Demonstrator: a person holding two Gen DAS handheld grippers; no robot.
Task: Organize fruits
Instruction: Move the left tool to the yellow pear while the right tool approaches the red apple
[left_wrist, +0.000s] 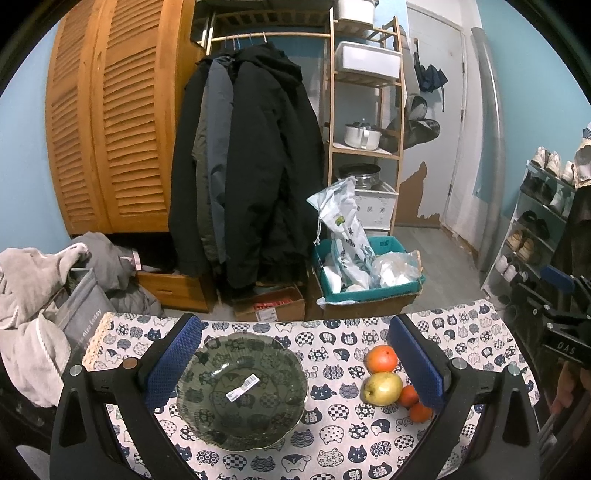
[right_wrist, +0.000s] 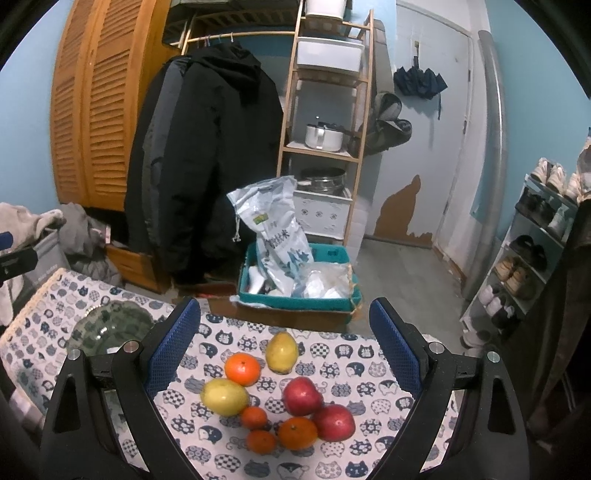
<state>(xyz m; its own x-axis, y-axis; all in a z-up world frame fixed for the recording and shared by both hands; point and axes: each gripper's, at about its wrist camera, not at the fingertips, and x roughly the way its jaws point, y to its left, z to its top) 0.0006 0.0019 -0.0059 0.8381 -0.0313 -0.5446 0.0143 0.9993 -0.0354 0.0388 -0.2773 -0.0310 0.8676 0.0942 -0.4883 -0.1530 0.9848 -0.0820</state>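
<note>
Right of the bowl (left_wrist: 242, 391) on the counter (right_wrist: 229, 339), fruit sits loose: two oranges (right_wrist: 242, 369), two tangerines (right_wrist: 254, 417), two red apples (right_wrist: 302, 396), a yellow apple (right_wrist: 224, 397), a pear (right_wrist: 282, 351) farthest back. Bowl empty but for a sticker (left_wrist: 242, 386). Left gripper (left_wrist: 295, 363) over bowl, fingers wide open, empty. Right gripper (right_wrist: 284, 354) over fruit, fingers also wide open, holding nothing.

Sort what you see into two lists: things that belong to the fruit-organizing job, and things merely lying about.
Job:
glass bowl
two red apples
oranges
yellow pears
left gripper and right gripper, both open

Lying about:
black coats
rice bag
teal crate
shoe rack
</note>
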